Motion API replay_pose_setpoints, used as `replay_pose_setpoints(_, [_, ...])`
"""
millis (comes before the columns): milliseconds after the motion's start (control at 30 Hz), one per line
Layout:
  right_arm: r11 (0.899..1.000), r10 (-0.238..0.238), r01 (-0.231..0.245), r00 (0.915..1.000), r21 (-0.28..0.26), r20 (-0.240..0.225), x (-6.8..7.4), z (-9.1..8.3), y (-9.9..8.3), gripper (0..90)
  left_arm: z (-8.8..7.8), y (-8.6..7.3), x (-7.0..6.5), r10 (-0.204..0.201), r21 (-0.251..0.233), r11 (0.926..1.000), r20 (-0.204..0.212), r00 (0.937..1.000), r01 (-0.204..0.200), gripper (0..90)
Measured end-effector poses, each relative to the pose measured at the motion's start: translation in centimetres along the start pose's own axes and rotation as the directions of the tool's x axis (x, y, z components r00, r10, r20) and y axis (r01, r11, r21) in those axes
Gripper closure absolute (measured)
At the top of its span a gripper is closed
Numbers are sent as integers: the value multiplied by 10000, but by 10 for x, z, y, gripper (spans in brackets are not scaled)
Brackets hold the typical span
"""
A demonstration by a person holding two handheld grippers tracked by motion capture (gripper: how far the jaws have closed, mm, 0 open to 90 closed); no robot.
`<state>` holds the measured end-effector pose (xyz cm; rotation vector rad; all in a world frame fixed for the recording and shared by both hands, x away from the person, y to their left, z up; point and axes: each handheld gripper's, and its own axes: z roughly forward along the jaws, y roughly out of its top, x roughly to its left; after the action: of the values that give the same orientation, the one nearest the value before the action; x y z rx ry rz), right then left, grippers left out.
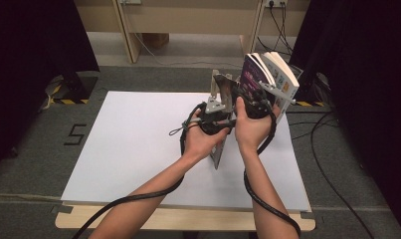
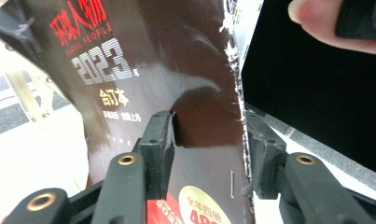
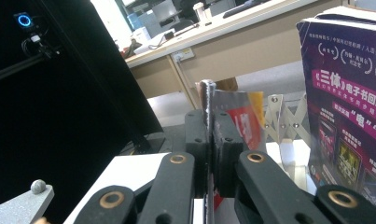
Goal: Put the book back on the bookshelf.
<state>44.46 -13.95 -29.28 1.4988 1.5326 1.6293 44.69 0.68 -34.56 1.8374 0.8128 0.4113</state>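
Both grippers, left gripper (image 2: 206, 154) and right gripper (image 3: 211, 163), clamp the dark magazine (image 2: 176, 84); purple book (image 3: 349, 102) crowding alongside

A thin, glossy magazine (image 2: 195, 88) with a dark brown cover, red and white Chinese title and "2023" is held upright on edge above the white tabletop (image 1: 133, 144); its right edge is frayed white; in the right gripper view it shows edge-on, pinched between the pads; just beside it stand upright books (image 1: 270, 79), the nearest (image 3: 346, 112) with a purple cover printed in Chinese.
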Motion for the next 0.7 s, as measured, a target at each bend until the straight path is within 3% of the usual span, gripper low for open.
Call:
replay_pose_setpoints(200, [9999, -112, 111, 9999, -65, -46, 2, -2, 0, 873, 0, -2, 0, -77, -135, 9999, -128, 9999, 75, 642])
replay_pose_setpoints(433, [9984, -533, 526, 9979, -220, -354, 8, -2, 1, 872, -4, -3, 2, 53, -358, 9993, -734, 9973, -80, 729])
replay_pose_setpoints(700, [9961, -882, 876, 9935, -109, -722, 12, 4, -4, 865, -6, -11, 4, 474, -238, 9983, -1753, 9834, -524, 810])
